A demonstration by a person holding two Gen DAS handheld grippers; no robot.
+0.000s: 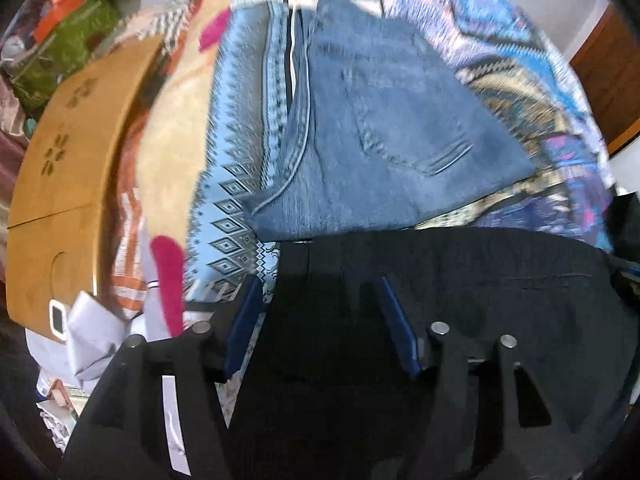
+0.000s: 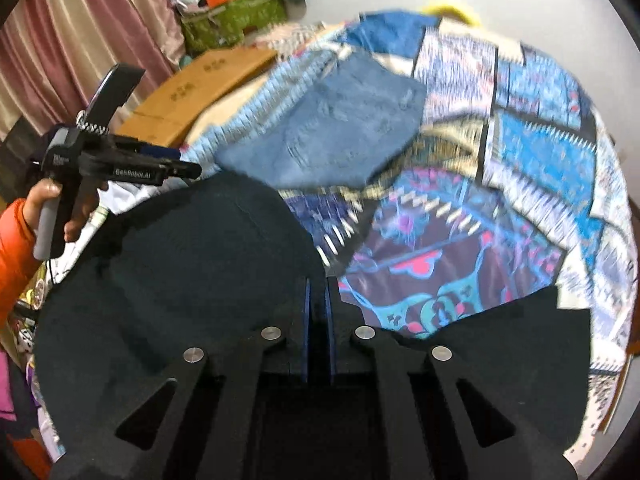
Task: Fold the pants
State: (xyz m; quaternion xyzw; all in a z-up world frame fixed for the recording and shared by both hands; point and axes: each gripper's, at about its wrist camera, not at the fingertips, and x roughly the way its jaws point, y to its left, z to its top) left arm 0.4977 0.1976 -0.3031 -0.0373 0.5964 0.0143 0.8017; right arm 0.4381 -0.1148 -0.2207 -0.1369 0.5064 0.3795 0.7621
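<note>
A: What is the left wrist camera giving you?

B: I'm seeing the left gripper (image 1: 316, 320) hanging with its blue-padded jaws standing apart, clamping nothing. Under them the black fabric pants (image 1: 460, 280) are spreading across the patchwork blue bedspread (image 1: 500, 40). Folded blue denim jeans (image 1: 392, 128) are lying just beyond the black cloth. A curved wooden board (image 1: 60, 168) is sitting off to the left.

A: And the right wrist camera?

B: I'm watching the right gripper (image 2: 319, 328) pinching its jaws tight on a fold of the black pants, which are bunching up on both sides of it. A hand (image 2: 60, 212) in an orange sleeve (image 2: 16, 248) is gripping the left tool's handle at the left edge.
</note>
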